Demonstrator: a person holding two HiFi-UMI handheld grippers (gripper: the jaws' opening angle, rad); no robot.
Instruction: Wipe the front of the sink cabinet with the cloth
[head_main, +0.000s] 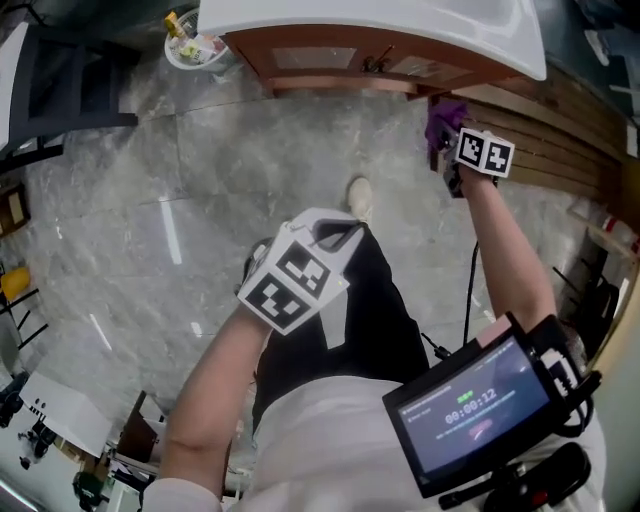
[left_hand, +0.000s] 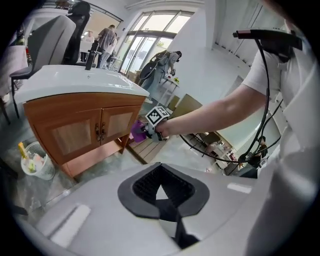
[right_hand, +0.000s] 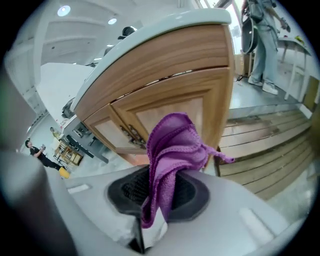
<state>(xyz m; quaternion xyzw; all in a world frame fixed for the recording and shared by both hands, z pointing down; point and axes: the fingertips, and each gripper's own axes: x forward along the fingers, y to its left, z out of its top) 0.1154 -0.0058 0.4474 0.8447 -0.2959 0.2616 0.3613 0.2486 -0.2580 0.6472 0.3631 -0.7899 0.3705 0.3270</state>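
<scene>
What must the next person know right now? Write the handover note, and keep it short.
Left gripper: fingers shut, empty, held over the person's thigh, away from the cabinet.
Right gripper: shut on the purple cloth, raised at the right end of the cabinet front, close to the right door.
Whether the cloth touches the wood cannot be told.
Done: cloth is in hand and at the cabinet. No wiped patch shows.
Left: wipe both doors and the frame, probably starting at this right corner and working left.

left tool closed, held low | right tool extended, gripping cloth
</scene>
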